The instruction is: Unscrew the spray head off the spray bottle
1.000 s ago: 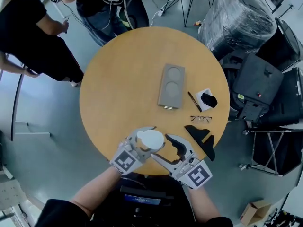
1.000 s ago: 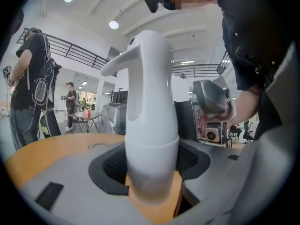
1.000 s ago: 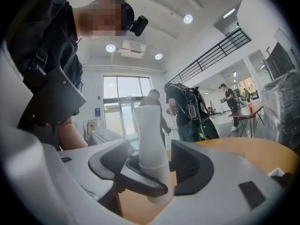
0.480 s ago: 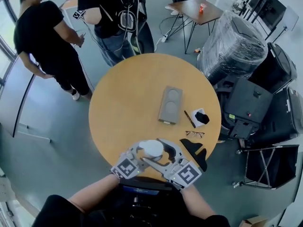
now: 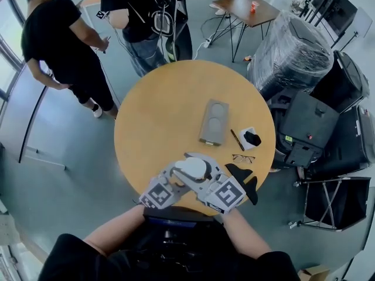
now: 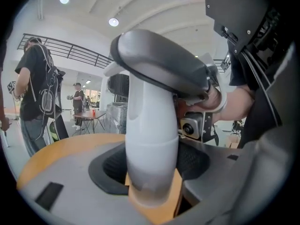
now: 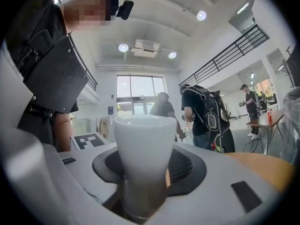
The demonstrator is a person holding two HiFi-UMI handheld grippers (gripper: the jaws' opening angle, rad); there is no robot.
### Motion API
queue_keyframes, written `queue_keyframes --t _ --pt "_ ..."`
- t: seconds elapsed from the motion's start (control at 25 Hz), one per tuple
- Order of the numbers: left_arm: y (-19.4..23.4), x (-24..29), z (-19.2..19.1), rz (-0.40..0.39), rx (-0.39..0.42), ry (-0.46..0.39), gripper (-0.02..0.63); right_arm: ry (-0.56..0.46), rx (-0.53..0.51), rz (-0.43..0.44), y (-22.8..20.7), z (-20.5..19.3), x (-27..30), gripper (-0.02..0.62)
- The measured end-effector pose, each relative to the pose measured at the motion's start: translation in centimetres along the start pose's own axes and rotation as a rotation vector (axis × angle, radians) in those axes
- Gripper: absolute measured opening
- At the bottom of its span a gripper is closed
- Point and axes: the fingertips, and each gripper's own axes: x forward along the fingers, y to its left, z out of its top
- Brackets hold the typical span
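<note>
White spray bottle (image 6: 151,139) clamped in left gripper (image 5: 176,171) jaws, right gripper (image 5: 204,164) jaws just closed onto spray head (image 7: 143,146).

Black top (image 5: 176,259), short sleeves. Left tool (image 5: 179,173), right tool (image 5: 205,171): pale grey plastic, dark meshed pads (image 7: 183,165), cubes with black-white square markers.

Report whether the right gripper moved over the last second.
Yes. The right gripper has come up the picture, in past the table's near edge, onto the white bottle; its fingers have just been closing around it.
</note>
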Motion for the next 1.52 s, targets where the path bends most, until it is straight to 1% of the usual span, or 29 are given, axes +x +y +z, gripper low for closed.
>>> queue_keyframes --t 0.04,0.12,0.24,0.32,0.44,0.56,0.76,0.88,1.04,1.24,1.4,1.52 --pt "0.1 -0.1 0.0 0.003 0.003 0.001 0.305 0.013 -0.013 0.019 0.4 0.0 0.1 0.205" --pt "0.1 -0.3 0.3 -0.009 0.025 -0.004 0.305 0.026 -0.033 0.06 1.2 0.5 0.2 0.19" --pt "-0.4 -1.2 0.7 -0.043 0.055 -0.021 0.305 0.017 -0.024 0.113 2.2 1.2 0.1 0.184" --pt "-0.3 -1.6 0.9 -0.055 0.058 -0.034 0.305 0.025 -0.009 0.124 2.4 1.5 0.2 0.184" --pt "0.3 -1.5 1.1 -0.068 0.086 -0.035 0.304 0.021 -0.048 0.142 2.0 1.9 0.6 0.184" --pt "0.0 -1.7 1.2 -0.097 0.077 -0.049 0.304 0.002 -0.072 0.179 2.1 2.1 0.6 0.184" --pt "-0.8 -1.9 1.0 -0.155 0.072 -0.072 0.304 0.049 -0.046 0.233 2.9 1.5 0.3 0.183" --pt "-1.3 -1.9 0.6 -0.209 0.054 -0.081 0.304 0.045 -0.027 0.257 2.8 1.2 0.1 0.184" --pt "-1.7 -2.5 0.7 -0.268 0.061 -0.067 0.304 0.054 -0.023 0.271 3.4 1.3 0.1 0.186" --pt "-2.2 -3.0 0.5 -0.306 0.062 -0.071 0.304 0.062 -0.019 0.314 4.2 1.2 0.0 0.187" --pt "-2.5 -3.4 0.8 -0.331 0.071 -0.077 0.304 0.092 -0.028 0.369 5.2 1.6 0.1 0.189" --pt "-2.7 -3.5 0.9 -0.346 0.075 -0.074 0.304 0.096 -0.038 0.411 5.5 1.6 0.0 0.19"
